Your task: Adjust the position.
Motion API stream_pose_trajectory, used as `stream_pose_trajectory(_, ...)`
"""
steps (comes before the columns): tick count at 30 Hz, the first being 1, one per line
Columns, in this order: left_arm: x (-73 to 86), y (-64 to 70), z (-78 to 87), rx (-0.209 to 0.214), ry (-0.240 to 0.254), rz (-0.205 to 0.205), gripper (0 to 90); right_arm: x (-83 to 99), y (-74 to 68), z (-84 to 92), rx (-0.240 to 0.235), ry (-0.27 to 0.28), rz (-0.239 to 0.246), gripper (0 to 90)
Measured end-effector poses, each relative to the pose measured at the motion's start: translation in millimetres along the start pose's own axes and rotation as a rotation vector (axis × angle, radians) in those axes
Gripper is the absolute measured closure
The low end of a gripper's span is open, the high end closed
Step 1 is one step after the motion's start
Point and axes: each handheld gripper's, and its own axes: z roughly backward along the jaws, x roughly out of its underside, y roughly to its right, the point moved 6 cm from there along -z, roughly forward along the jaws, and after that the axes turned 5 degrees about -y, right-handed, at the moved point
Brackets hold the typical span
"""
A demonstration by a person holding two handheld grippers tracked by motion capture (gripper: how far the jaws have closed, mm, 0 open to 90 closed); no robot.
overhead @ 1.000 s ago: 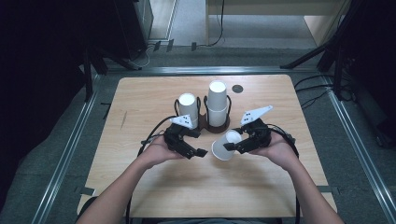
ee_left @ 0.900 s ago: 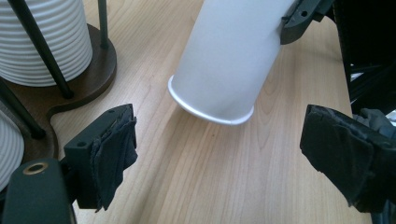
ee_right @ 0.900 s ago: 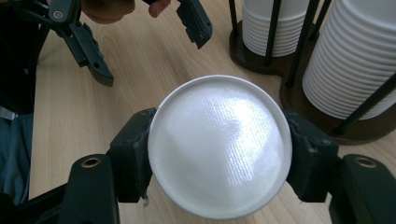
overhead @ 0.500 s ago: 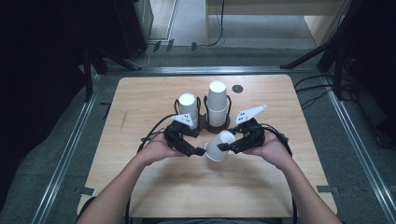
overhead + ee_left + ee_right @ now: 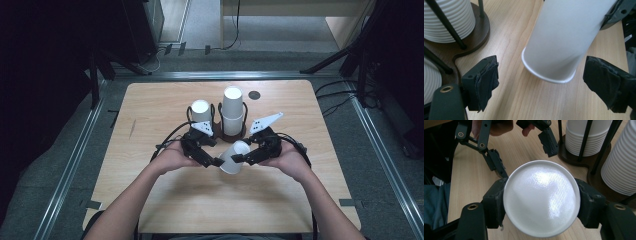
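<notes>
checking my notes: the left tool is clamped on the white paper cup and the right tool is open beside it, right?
Sides swapped. The right tool is clamped on the white paper cup, as the right gripper view shows. The left tool is open beside it.

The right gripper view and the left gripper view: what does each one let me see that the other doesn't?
The right gripper view alone shows the round closed base of the paper cup with the right gripper clamped on it from both sides, and a fingertip of the person's left hand behind.

The left gripper view alone shows the cup's rolled open rim just above the wooden table, tilted, with the left gripper open and its pads apart from the cup.

Both show the same cup, the table, and the dark holder with two stacks of ribbed white cups.
</notes>
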Motion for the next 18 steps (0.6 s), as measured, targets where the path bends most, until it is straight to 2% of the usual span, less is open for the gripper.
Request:
stream_pose_trajectory(7,-1.3,4.3,-6.7,0.020,-0.018,-0.010,12.5,-3.4,-3.1,-2.0,-0.009,0.009,0.004,34.4)
stream_pose_trajectory(18,-3.4,13.5,-18.0,0.032,-0.036,-0.049,11.7,-11.3,-7.6,-3.6,-0.018,0.037,-0.008,34.5)
